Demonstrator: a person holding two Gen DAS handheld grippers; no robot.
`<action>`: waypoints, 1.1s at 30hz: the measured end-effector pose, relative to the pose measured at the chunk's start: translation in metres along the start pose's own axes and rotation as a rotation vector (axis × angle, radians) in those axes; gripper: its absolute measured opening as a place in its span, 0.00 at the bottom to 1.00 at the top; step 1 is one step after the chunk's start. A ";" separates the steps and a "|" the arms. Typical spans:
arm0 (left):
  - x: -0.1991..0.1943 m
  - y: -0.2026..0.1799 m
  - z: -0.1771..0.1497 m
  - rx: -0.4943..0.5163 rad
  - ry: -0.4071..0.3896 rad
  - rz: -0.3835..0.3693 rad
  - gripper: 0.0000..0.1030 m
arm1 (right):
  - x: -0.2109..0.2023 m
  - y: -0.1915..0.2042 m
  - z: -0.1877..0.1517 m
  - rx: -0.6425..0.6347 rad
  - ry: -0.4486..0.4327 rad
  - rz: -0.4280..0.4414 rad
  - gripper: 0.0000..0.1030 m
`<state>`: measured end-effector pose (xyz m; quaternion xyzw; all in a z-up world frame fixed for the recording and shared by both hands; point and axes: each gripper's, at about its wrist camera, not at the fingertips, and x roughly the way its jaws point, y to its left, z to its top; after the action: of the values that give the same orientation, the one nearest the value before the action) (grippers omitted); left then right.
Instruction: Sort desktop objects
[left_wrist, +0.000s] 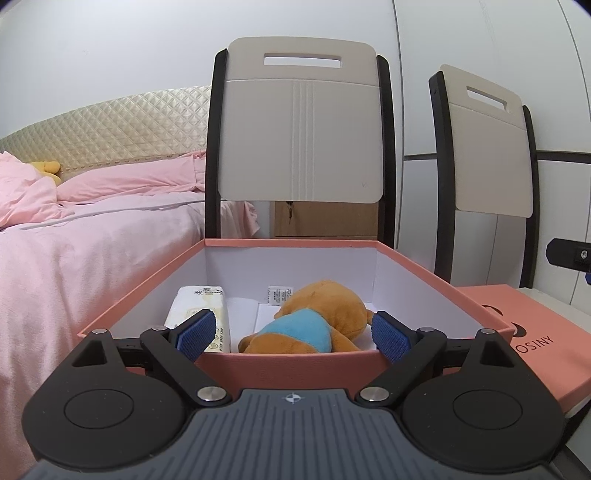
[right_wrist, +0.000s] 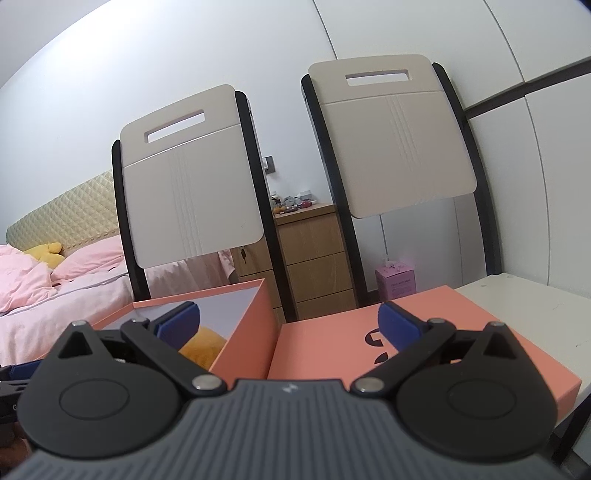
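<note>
An open salmon-pink box (left_wrist: 155, 284) stands in front of me. Inside lie a brown plush toy in a blue shirt (left_wrist: 314, 321) and a white tissue pack (left_wrist: 201, 314) at its left. My left gripper (left_wrist: 293, 334) is open and empty, just in front of the box's near wall. The box lid (right_wrist: 443, 332) lies flat to the right of the box (right_wrist: 247, 328). My right gripper (right_wrist: 288, 325) is open and empty, hovering over the gap between box and lid. A bit of the plush (right_wrist: 203, 347) shows there.
Two beige chairs (left_wrist: 303, 129) (left_wrist: 487, 155) stand close behind the table. A bed with pink bedding (left_wrist: 74, 240) is at the left. A wooden drawer cabinet (right_wrist: 314, 258) stands behind. The white tabletop (right_wrist: 535, 306) shows at the right of the lid.
</note>
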<state>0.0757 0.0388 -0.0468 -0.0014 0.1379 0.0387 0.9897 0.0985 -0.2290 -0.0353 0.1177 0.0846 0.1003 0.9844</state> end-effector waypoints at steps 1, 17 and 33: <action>0.000 -0.001 0.000 0.000 0.000 0.000 0.91 | 0.000 -0.001 0.000 -0.003 -0.002 -0.003 1.00; -0.010 -0.020 0.000 -0.003 0.005 0.056 0.91 | -0.007 -0.040 0.012 -0.026 -0.014 -0.038 1.00; -0.087 -0.023 -0.007 -0.023 0.069 0.093 0.91 | -0.087 -0.023 0.024 0.040 -0.088 0.084 1.00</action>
<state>-0.0084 0.0095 -0.0302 -0.0077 0.1713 0.0862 0.9814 0.0233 -0.2745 -0.0057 0.1452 0.0380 0.1347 0.9795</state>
